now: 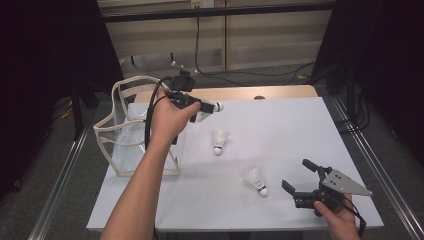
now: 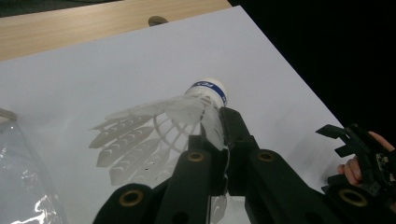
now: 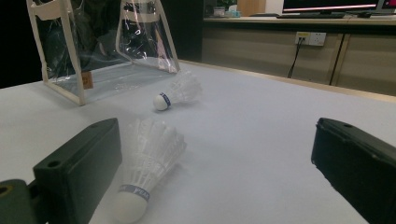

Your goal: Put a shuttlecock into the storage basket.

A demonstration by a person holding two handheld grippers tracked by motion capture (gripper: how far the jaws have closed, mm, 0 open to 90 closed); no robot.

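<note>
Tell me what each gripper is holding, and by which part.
Left gripper grips a shuttlecock by its feather skirt, near the cork. Right gripper holds nothing, jaws open.

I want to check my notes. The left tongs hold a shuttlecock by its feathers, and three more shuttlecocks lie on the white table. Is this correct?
Not quite: only two more shuttlecocks lie on the white table, not three. The high view shows the middle shuttlecock and the near shuttlecock. The left tongs do hold the held shuttlecock by its feathers, as the left gripper view shows.
</note>
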